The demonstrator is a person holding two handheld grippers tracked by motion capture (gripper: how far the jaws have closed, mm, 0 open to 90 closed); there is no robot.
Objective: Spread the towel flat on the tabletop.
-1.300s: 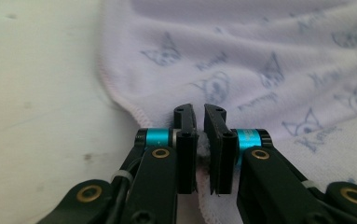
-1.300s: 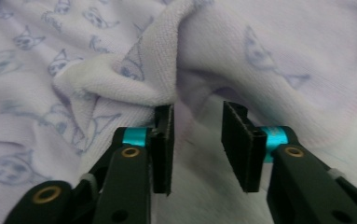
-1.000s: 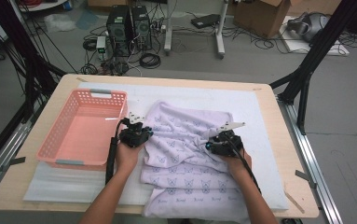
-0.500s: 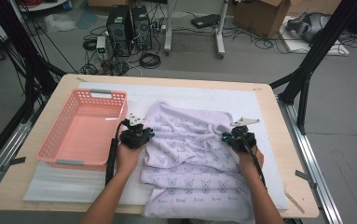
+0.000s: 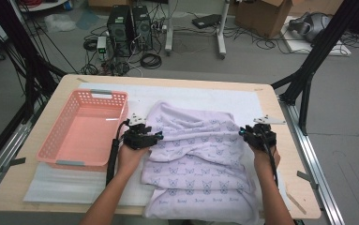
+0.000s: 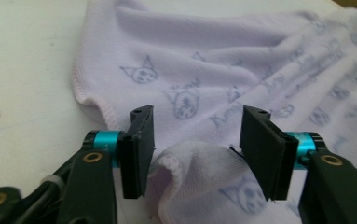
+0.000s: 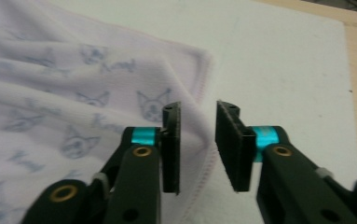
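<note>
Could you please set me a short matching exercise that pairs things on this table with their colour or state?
Things:
1. basket
2. towel
3. left claw
4. table

Descriptions:
A. bare wood at the edge
B. pale lilac with printed faces, rumpled
C. jaws apart, a fold of cloth between them
D. pink plastic, nothing inside

Pairs: 1-D, 2-B, 3-C, 4-A

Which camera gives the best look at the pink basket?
The high view: the pink basket sits whole, left of the lilac towel. Both gripper views look at towel and white mat, not at the basket.
</note>
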